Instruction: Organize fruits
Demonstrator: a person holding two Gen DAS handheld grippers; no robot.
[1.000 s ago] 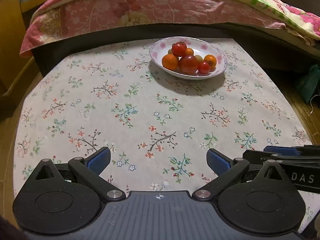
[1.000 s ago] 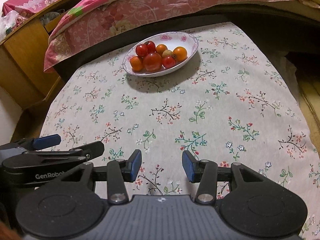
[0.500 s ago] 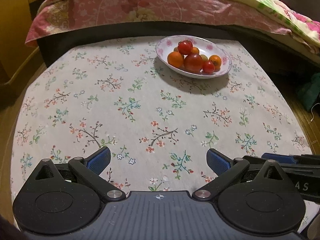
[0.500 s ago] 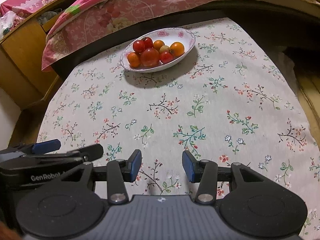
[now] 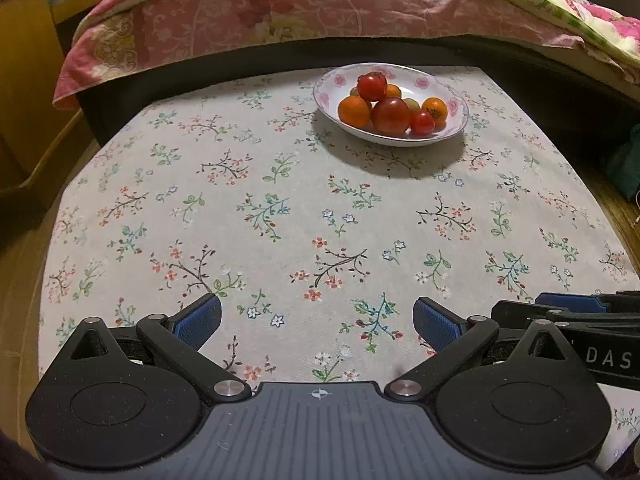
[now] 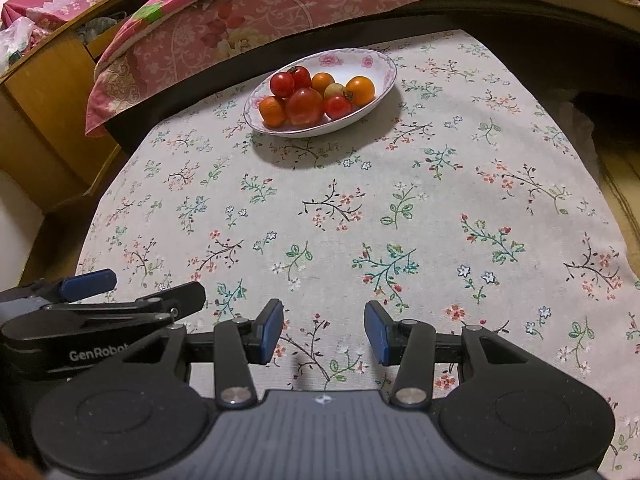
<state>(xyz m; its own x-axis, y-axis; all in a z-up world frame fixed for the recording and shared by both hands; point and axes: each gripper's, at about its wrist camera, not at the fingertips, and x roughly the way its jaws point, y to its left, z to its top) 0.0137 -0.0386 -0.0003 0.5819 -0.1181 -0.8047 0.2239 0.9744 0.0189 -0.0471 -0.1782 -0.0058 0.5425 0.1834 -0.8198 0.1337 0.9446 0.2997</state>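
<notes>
— Well, located the fruits (image 5: pixel 390 106)?
— Piled in floral bowl (image 6: pixel 376 62), far end of flowered tablecloth (image 5: pixel 280 208), near bed edge.
— And grippers?
— Left gripper (image 5: pixel 317 321): spread wide, empty. Right gripper (image 6: pixel 324 330): parted, empty. Hovered side by side at near edge, well apart from bowl.

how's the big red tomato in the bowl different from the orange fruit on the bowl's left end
The big red tomato is deep red; the orange fruit is plain orange. The tomato is clearly the larger of the two. The tomato sits in the middle of the pile, while the orange fruit lies at the left end by the bowl rim. Both are round, glossy, touching each other, and rest in the same flowered bowl, with neither claw near them.
</notes>
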